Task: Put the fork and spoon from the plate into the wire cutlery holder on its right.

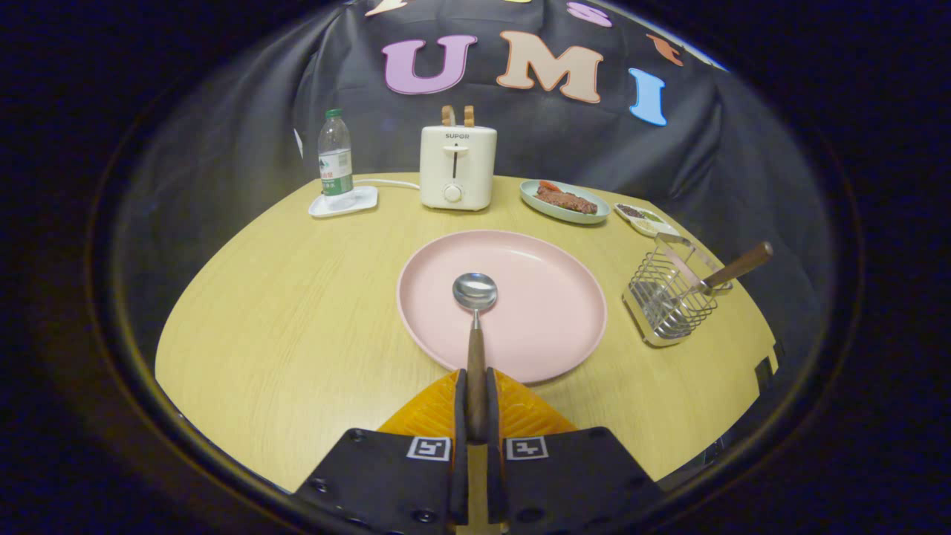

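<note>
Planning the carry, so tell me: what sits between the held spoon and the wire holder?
Gripper view: the pink plate's right side, then bare table. The spoon, clamped in the jaws, points ahead; the holder already has one utensil.

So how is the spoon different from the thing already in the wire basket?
The spoon is clamped between the gripper fingers, its round metal bowl showing over the pink plate. The other utensil leans in the wire cutlery holder, its head hidden, so I cannot tell what it is. The spoon points straight ahead; the other tilts right. Both have brown wooden handles.
</note>
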### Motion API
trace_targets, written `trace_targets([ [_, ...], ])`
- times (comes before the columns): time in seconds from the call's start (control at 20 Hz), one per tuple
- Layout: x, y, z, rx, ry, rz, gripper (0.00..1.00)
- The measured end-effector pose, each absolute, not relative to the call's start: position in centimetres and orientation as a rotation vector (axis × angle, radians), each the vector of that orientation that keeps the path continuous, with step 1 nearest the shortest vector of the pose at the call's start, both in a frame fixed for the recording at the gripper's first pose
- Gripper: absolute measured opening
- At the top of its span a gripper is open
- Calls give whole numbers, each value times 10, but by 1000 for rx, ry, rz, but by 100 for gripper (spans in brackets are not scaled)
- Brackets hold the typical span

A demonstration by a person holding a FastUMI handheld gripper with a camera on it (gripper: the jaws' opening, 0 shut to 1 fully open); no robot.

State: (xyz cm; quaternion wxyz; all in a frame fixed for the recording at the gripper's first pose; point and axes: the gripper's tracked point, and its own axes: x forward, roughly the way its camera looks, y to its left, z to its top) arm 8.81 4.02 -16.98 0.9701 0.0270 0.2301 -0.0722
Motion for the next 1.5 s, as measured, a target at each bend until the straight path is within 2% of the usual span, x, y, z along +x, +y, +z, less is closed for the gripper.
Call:
trace_targets([
  [0.05,88,42,-168,51,465,-137,13],
  [0.15,89,44,-167,45,475,-133,7],
  [0.75,81,21,-125,-9,497,-181,7],
  [1.5,57,-58,-26,126,594,-421,7],
])
